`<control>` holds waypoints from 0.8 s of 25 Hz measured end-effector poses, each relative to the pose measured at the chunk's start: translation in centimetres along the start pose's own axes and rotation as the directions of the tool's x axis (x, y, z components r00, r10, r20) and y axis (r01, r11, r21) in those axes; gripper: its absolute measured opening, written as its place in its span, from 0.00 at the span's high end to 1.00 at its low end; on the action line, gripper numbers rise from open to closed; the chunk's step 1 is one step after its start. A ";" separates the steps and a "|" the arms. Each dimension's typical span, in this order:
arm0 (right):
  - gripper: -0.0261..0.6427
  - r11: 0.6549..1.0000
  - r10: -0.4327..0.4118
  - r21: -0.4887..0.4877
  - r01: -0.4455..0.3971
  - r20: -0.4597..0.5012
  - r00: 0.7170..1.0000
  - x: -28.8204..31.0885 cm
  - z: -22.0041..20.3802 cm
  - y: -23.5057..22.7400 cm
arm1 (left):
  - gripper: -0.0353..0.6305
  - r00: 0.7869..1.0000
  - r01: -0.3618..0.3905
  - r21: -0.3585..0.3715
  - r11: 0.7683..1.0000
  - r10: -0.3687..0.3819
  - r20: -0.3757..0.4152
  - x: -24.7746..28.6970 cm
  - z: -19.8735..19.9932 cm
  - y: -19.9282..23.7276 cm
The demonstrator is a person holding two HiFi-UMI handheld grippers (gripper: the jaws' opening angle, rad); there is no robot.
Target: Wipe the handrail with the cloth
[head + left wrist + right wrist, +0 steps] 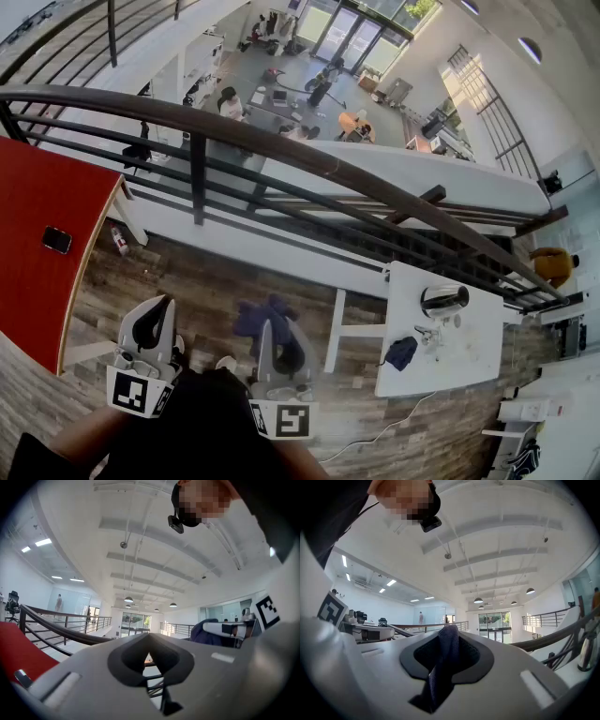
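Observation:
The dark curved handrail (pixel 309 155) crosses the head view from the upper left to the right, well ahead of both grippers. My right gripper (pixel 274 339) is shut on a dark blue cloth (pixel 265 317) that bunches out above its jaws. In the right gripper view the cloth (pixel 443 667) hangs pinched between the black pads of that gripper (pixel 447 653), and the handrail (pixel 553 637) runs off to the right. My left gripper (pixel 150 330) sits to the left of the right one, shut with nothing in it (pixel 150 656). The handrail (pixel 61 630) shows at the left of the left gripper view.
A red surface (pixel 42 216) with a phone (pixel 56 239) on it lies at the left. Below the rail are horizontal bars (pixel 281 216) and an upright post (pixel 198 178). Far below stand a white table (pixel 469 356) and an office floor with people.

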State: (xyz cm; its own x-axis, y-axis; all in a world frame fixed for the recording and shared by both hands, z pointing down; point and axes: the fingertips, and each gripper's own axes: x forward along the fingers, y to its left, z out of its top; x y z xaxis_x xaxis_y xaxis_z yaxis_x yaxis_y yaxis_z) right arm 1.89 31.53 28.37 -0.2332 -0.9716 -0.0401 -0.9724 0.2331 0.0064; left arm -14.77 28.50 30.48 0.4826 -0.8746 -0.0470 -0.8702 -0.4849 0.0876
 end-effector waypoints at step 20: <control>0.86 0.996 0.061 0.058 -0.061 -0.003 0.998 -0.8 -1.8 -4.9 | 0.95 0.997 -0.069 0.026 0.997 0.069 -0.021 2.5 -1.3 -3.5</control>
State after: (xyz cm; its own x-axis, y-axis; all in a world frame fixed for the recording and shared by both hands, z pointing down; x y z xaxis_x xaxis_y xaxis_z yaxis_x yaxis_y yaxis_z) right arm 6.84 31.07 30.22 -0.2919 -0.9558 -0.0365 -0.9547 0.2934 -0.0490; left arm -10.37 28.02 31.34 0.4233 -0.9058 -0.0196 -0.9035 -0.4236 0.0651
